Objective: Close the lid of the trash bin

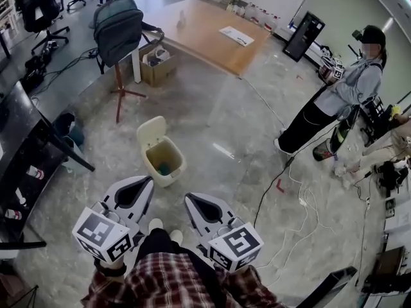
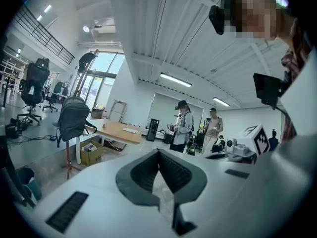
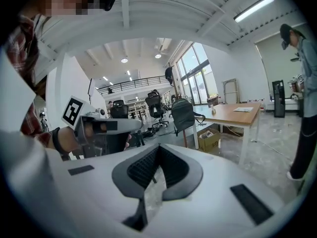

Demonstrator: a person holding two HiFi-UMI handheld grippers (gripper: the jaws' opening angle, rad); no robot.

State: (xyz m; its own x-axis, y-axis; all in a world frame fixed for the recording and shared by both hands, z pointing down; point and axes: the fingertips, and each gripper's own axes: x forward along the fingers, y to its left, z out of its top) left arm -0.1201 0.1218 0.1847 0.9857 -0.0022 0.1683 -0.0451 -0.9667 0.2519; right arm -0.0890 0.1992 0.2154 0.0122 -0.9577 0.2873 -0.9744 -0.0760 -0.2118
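As the left gripper [image 1: 148, 181] and right gripper [image 1: 189, 197] hung with jaws closed and empty, the trash bin [image 1: 170, 179] needed its raised lid [image 1: 151, 132] nudged down gently.

We see the left gripper [image 1: 148, 181] and the right gripper [image 1: 190, 199] held side by side, near each other but apart, low before the torso, and pointing forward. In each, the jaws meet at their tips with nothing between them. The left cube [image 1: 103, 233] and right cube [image 1: 236, 245] sit rearmost, above the plaid sleeves [image 1: 168, 282].
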